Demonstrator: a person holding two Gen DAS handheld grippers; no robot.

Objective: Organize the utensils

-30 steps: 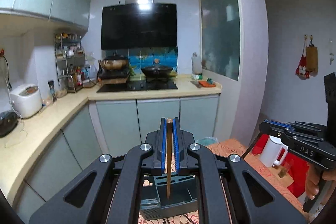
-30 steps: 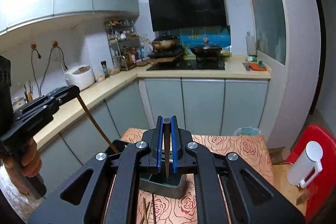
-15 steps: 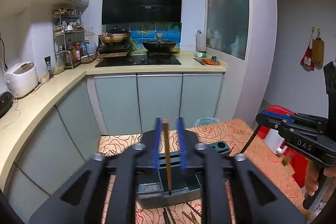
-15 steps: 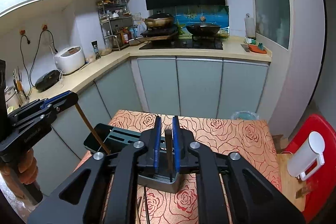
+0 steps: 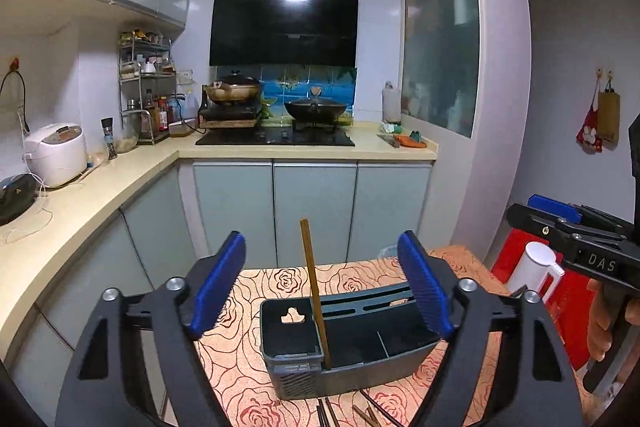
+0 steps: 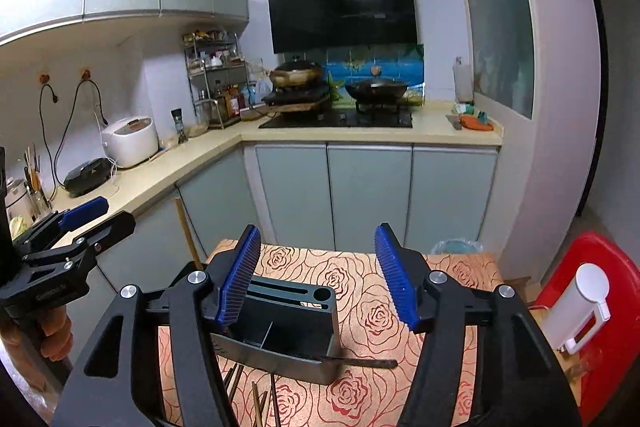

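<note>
Two grippers fill the lower frames, both with jaws opening: the left gripper (image 5: 322,281) stands wide around one upright chopstick (image 5: 314,291) that its pads do not touch, and the right gripper (image 6: 318,277) is spread with nothing between its pads. Just beyond, at lower centre, the dark holder (image 5: 348,343) sits on the rose-patterned table (image 5: 280,279), the chopstick's foot in a compartment, loose chopsticks (image 6: 260,403) lying before it. Farther back, at mid-frame, cabinets (image 5: 314,203) carry the stove (image 5: 276,137).
</note>
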